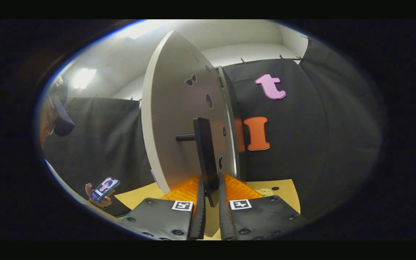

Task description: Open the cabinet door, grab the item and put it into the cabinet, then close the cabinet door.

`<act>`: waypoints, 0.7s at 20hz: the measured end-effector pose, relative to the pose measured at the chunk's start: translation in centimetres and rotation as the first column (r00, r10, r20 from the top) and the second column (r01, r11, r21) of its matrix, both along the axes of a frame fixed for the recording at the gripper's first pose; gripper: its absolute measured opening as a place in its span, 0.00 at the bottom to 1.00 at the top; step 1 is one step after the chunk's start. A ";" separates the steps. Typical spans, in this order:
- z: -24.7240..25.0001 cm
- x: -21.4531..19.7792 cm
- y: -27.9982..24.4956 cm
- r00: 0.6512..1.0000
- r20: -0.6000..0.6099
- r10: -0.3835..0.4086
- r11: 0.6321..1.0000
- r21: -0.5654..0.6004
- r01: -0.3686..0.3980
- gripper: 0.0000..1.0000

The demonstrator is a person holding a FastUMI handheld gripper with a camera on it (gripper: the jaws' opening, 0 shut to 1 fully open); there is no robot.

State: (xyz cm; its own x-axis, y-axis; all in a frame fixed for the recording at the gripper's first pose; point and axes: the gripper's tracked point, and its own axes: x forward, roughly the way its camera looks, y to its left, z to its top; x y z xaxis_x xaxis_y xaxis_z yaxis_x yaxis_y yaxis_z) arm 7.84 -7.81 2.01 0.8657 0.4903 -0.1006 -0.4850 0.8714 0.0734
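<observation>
Claw clenched on handle of door, frame centre. Risk: slipping off the thin bar if pulled off-axis.

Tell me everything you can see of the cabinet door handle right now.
The handle is a dark, flat vertical bar, matte, possibly metal or plastic. A short round post joins it to the pale, smooth cabinet door, which stands swung open, edge toward the camera. The bar's lower end sits between the fingers of the tool, which look closed on it from both sides. An orange ribbed mat lies on the table below.
</observation>
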 end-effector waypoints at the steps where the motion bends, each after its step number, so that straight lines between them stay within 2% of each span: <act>1: -0.1 -0.1 -0.1 1.000 0.001 -0.017 1.000 0.003 0.017 0.22; 5: -0.5 -0.6 -0.9 0.992 0.018 -0.125 0.992 0.011 0.124 0.21; 10: -0.9 -4.8 -0.9 0.957 0.043 -0.288 0.958 -0.002 0.288 0.18; 12: -0.9 -6.8 1.0 0.949 0.068 -0.307 0.952 0.014 0.307 0.17; 14: -0.2 -9.8 4.1 0.957 0.104 -0.270 0.962 0.062 0.265 0.17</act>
State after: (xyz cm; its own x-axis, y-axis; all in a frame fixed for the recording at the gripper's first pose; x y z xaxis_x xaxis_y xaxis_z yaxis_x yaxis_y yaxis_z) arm -1.99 -3.74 1.77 0.9703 0.2412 0.0201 -0.2421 0.9672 0.0763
